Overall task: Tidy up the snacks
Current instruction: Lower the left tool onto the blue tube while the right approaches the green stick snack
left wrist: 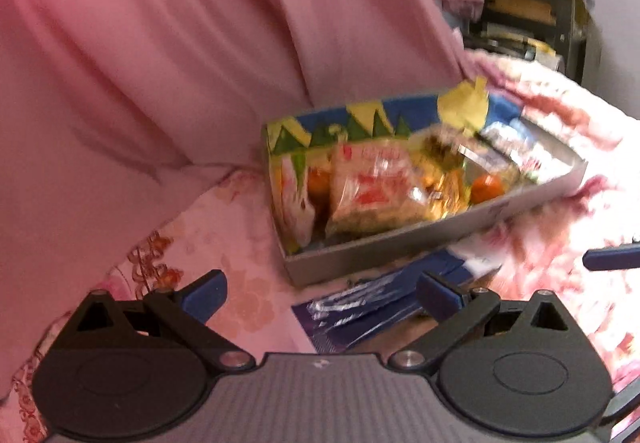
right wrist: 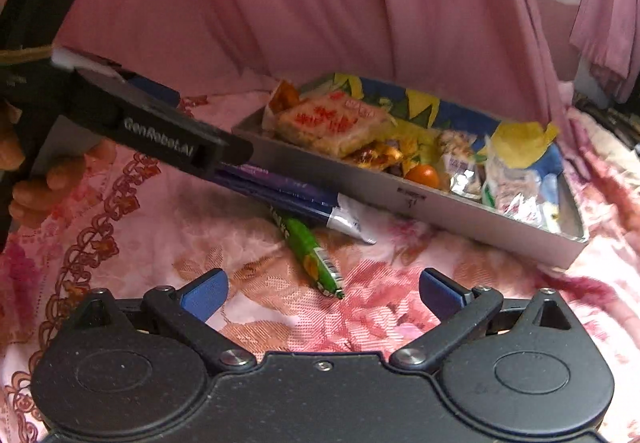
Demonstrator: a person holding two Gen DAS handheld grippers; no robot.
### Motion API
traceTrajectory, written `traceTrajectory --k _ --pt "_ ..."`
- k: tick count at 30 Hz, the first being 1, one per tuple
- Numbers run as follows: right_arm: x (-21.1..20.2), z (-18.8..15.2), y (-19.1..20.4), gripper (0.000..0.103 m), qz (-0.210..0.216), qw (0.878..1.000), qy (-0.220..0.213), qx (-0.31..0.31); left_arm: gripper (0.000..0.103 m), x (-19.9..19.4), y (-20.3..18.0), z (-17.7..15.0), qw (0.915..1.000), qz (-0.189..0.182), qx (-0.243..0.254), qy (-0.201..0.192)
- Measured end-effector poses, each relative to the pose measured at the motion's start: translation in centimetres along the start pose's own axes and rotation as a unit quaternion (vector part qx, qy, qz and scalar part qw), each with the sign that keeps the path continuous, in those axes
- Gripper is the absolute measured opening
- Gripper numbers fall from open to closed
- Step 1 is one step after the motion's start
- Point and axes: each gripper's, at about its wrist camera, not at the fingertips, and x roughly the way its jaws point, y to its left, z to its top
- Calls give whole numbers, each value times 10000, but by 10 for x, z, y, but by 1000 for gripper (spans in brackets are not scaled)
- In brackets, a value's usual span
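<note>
A: Left wrist view: the left hand-held gripper [left wrist: 322, 295] stood wide open and empty. The snack box [left wrist: 400, 247] sat at one o'clock on the floral cloth [left wrist: 240, 227], a blue packet [left wrist: 384, 303] just below it.

B: Right wrist view: the right hand-held gripper [right wrist: 323, 293] also gaped, holding nothing. The green packet [right wrist: 310, 251] lay at twelve o'clock, touching the blue packet [right wrist: 280, 191].

A: Risk?

B: The soft cloth could bunch, so I judged either gripper might pinch fabric or nudge the packet aside.
</note>
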Motion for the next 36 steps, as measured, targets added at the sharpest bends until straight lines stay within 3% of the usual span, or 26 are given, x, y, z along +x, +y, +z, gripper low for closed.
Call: traceTrajectory --k 6,10,13,20,23,26,32,34,36 --pt "22 2 1 90 93 9999 50 65 103 23 23 -10 9978 -164 -554 327" --pt "34 4 2 84 181 9997 71 130 103 31 38 -9 9943 -371 -945 312" --pt "41 3 1 72 239 9994 117 216 103 39 44 -6 9919 -487 -1118 353" --pt "44 2 -1 52 244 9990 190 330 103 48 52 -8 9780 -1046 -1700 611" --pt "44 2 -1 43 286 9988 216 336 101 50 58 -8 9722 -986 -2013 683" --pt "43 2 1 37 373 9985 247 323 92 52 65 -10 9645 -1063 -2291 773" --pt "41 2 4 31 309 9990 259 199 67 50 66 -11 9601 -1023 -2451 871" --pt "41 2 4 28 286 9990 280 211 50 49 68 -13 9518 -1205 -2656 946" --pt "40 2 5 24 264 9990 299 205 41 46 69 -16 9430 -1398 -2845 1018"
